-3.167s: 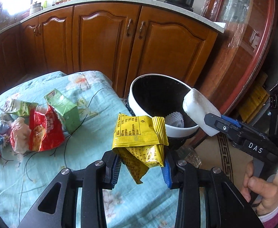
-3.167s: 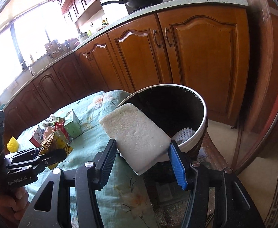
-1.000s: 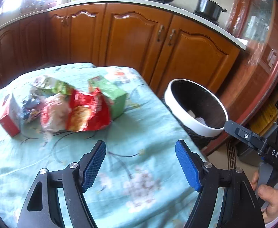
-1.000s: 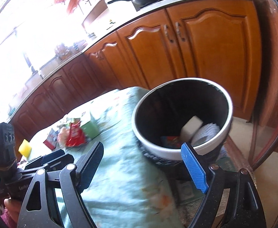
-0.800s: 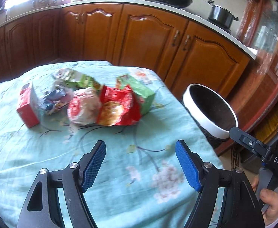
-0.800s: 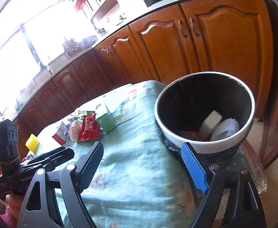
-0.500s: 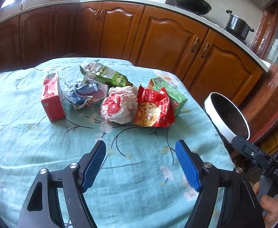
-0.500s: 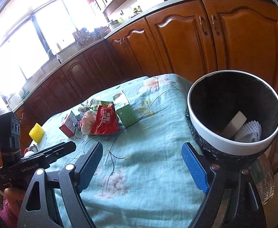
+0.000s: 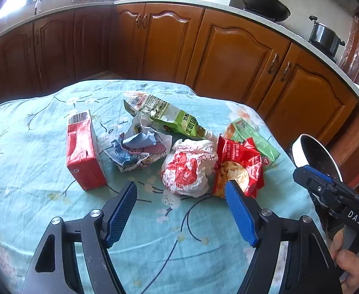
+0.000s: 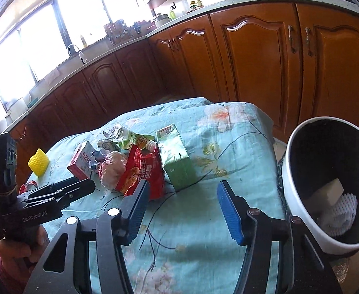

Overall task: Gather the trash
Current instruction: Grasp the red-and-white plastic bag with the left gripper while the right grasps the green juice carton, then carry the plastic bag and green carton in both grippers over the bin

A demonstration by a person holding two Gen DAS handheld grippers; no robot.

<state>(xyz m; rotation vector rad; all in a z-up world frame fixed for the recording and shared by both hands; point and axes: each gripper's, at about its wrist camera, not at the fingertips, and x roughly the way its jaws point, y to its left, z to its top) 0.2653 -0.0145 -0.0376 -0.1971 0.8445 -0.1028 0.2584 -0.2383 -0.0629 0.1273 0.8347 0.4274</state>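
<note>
A table (image 9: 20,147) under a teal floral cloth is filling the middle of a kitchen, with brown wooden cabinets (image 9: 233,56) running behind it from nine to three o'clock. A pale counter is topping them, carrying a wok (image 9: 267,6) and a pot (image 9: 325,36) at one to two o'clock, while bright windows (image 10: 32,39) are glaring above a sink tap (image 10: 77,51).

The trash is lying in a loose heap at the cloth's centre: a red carton (image 9: 82,150) at ten o'clock, crumpled paper (image 9: 136,148), a green bag (image 9: 169,118) at twelve, a white-and-red wrapper (image 9: 188,169), a red snack bag (image 9: 239,166) and a green carton (image 9: 255,139) at two. A yellow foam piece (image 10: 39,162) is sitting apart near the far edge.

The bin (image 10: 292,186), white outside and dark inside, is standing beside the table at three o'clock, already holding a white block (image 10: 332,192) and foam netting (image 10: 341,212).

The left gripper (image 9: 180,212) is hovering with its jaws wide apart and nothing between them. The right gripper (image 10: 181,210) is closing, its jaws parted and empty.
</note>
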